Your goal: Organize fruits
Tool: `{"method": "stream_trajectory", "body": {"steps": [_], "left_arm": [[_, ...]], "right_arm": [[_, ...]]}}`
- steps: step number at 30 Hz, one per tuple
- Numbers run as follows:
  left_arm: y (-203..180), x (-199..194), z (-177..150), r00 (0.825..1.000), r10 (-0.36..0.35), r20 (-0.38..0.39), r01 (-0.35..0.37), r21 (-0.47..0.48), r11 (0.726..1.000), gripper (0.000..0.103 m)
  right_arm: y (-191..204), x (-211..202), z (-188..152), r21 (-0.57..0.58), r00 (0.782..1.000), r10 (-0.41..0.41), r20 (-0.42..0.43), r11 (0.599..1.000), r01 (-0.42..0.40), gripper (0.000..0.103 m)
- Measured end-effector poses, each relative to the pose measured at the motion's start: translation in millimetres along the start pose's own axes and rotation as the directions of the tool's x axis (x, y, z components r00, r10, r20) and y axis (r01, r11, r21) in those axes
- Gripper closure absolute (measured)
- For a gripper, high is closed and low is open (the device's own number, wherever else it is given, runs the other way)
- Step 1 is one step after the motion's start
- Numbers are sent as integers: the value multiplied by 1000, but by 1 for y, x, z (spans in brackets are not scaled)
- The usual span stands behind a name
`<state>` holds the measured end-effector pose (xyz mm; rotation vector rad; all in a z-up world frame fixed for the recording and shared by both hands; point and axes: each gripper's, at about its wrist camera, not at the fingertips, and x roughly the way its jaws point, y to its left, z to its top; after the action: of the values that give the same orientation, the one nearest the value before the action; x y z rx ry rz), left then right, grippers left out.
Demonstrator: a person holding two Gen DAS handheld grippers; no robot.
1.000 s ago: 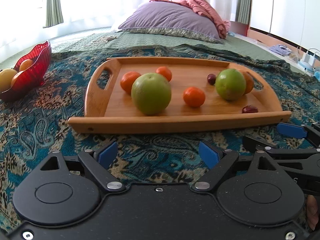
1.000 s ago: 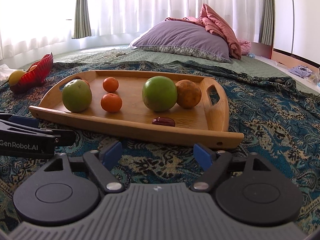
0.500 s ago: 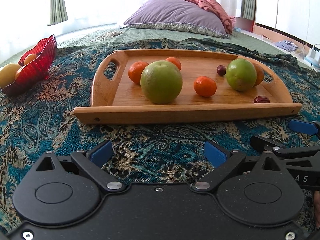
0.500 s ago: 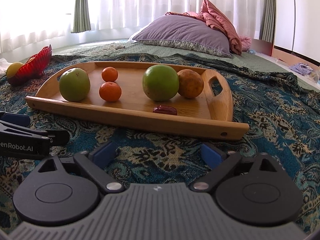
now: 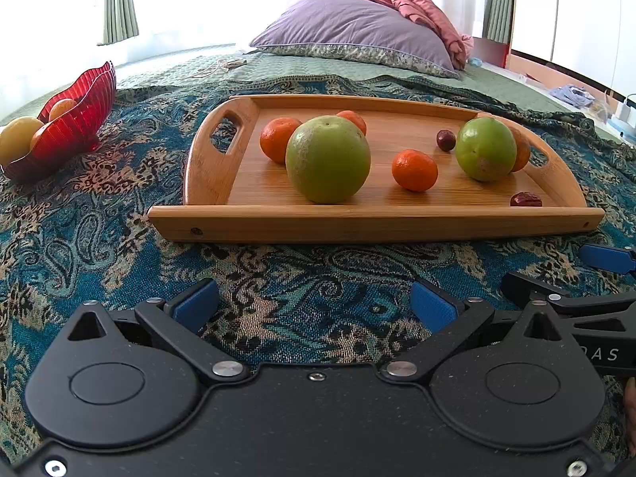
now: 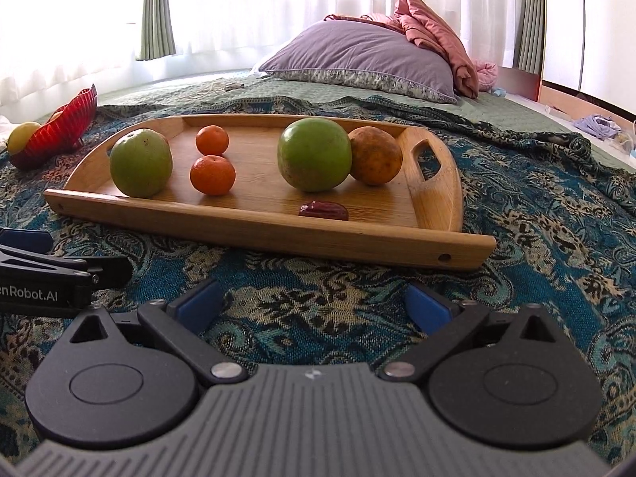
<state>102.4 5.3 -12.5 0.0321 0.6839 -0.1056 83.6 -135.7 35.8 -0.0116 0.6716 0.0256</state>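
Left claw (image 5: 314, 302): spread wide, holding nothing, low over the bed just before the tray's near rim.
Right claw (image 6: 314, 302): spread wide, holding nothing, alongside the left one.
Wooden tray (image 5: 357, 224): flat on the bed, handles at both ends.
Tray contents: two large green fruits, near (image 5: 328, 159) and far (image 5: 485, 148); three mandarins, one (image 5: 414, 169) standing alone; a brownish orange (image 6: 375, 155) touching the right-hand green fruit; a dark round fruit (image 5: 446, 140); a red date (image 6: 323, 211) by the near rim.
Red glass bowl (image 5: 75, 119): left of the tray, well apart, holding yellow and orange fruit.
Stage: fits either sorting under way or nearly done; cannot tell which.
Handling advice: round fruit would likely roll; close across the widest part and lift straight up. The date is low and flat, so come down from above.
Surface: soft bed under a teal paisley throw (image 6: 536, 238); likely gives under pressure.
Room: purple pillow (image 6: 357, 55), pink blanket, sheer curtains, bright window.
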Motion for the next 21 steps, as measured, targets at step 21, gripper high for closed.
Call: {"method": "stream_trajectory", "body": {"steps": [21], "left_arm": [[-1, 4, 1, 1000, 15, -11, -15, 7, 1000, 0]], "right_arm": [[2, -1, 0, -11, 1000, -10, 2, 1000, 10, 0]]}}
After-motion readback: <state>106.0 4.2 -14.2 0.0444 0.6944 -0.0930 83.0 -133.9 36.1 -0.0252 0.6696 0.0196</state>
